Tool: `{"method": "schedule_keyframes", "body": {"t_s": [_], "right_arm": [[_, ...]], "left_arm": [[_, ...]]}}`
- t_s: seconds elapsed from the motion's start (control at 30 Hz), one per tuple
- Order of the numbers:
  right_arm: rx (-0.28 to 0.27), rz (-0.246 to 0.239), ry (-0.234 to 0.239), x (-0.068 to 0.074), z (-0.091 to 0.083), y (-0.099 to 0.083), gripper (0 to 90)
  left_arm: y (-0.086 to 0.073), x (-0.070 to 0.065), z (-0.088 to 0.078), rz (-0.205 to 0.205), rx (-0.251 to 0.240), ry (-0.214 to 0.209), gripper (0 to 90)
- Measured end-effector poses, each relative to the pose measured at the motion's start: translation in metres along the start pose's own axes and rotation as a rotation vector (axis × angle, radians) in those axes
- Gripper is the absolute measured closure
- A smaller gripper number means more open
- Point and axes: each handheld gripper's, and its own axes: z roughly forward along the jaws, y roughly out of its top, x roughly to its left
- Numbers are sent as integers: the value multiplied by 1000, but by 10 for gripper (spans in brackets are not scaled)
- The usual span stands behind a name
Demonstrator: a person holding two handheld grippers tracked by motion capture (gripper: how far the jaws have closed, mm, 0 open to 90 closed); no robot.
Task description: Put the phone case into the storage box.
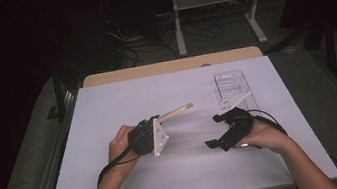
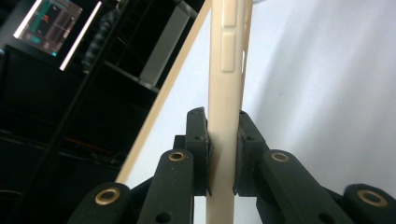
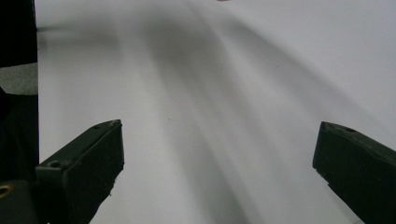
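Note:
A cream phone case (image 1: 175, 112) sticks out to the right of my left gripper (image 1: 156, 121), held edge-on above the white table. In the left gripper view the case (image 2: 226, 70) runs up between both pads, which press its sides; raised buttons show on its edge. My left gripper (image 2: 223, 154) is shut on it. My right gripper (image 1: 216, 130) rests low at the table's right, jaws spread wide toward the left. In the right gripper view its jaws (image 3: 219, 158) stand far apart with bare white tabletop between them.
A clear plastic box (image 1: 232, 87) lies on the table (image 1: 168, 175) just behind the right gripper. A wooden edge (image 1: 172, 66) borders the far side. Beyond it are a dark floor, cables and a white stand (image 1: 216, 1).

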Motion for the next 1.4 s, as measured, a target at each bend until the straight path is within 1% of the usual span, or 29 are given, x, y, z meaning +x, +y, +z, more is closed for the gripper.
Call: {"method": "schedule_keyframes", "body": {"t_s": [0.03,0.07,0.1,0.13,0.2,0.23,0.27,0.3,0.33,0.37,0.43,0.47,0.5,0.57,0.6,0.63,0.7,0.73,0.77,0.83,0.87,0.9,0.93,1.07,1.17,1.27,1.3,1.33,1.4], "right_arm": [[1,-1,0,0,0,0,15],[1,-1,1,0,0,0,15],[2,1,1,0,0,0,15],[3,4,3,0,0,0,15],[3,3,3,0,0,0,15],[1,2,2,0,0,0,15],[3,2,2,0,0,0,15],[2,2,2,0,0,0,15],[3,2,2,0,0,0,15],[3,2,3,0,0,0,15],[3,1,3,0,0,0,15],[4,2,3,0,0,0,15],[3,0,2,0,0,0,15],[4,2,3,0,0,0,15],[4,2,3,0,0,0,15],[4,2,3,0,0,0,15],[4,3,3,0,0,0,15],[4,2,3,0,0,0,15],[4,2,3,0,0,0,15],[4,2,3,0,0,0,15],[4,2,3,0,0,0,15],[4,3,3,0,0,0,15],[4,2,3,0,0,0,15],[4,3,3,0,0,0,15],[4,4,2,0,0,0,15],[2,1,-1,0,0,0,15],[2,4,-2,0,0,0,15],[2,7,-1,0,0,0,15],[0,7,-3,0,0,0,15]], "left_arm": [[0,1,0,-7,0,-6,794],[0,1,0,-25,0,-9,794],[0,2,0,-28,8,-15,794],[0,3,1,-41,7,-14,794],[-1,4,1,-72,18,-29,793],[-2,4,2,-91,15,-35,793],[-2,5,2,-98,14,-37,793],[-2,5,3,-120,18,-48,793],[-2,6,3,-129,24,-52,793],[-3,7,4,-151,17,-56,793],[-3,8,4,-173,25,-70,793],[-3,9,3,-175,30,-79,793],[-3,9,4,-198,24,-82,793],[-3,10,4,-218,27,-98,793],[-3,11,4,-222,29,-103,793],[-3,11,4,-246,23,-106,793],[-4,15,3,-247,41,-122,793],[-4,15,4,-264,32,-124,793],[-4,16,3,-272,34,-130,793],[-5,17,4,-308,28,-141,793],[-6,18,4,-313,29,-144,794],[-6,18,5,-334,23,-145,793],[-6,19,4,-334,27,-150,793],[-7,21,5,-402,16,-163,793],[-7,23,5,-441,13,-177,793],[-8,26,5,-484,18,-197,793],[-9,27,5,-485,23,-202,793],[-9,26,5,-515,15,-199,793],[-10,28,5,-532,28,-210,793]]}}
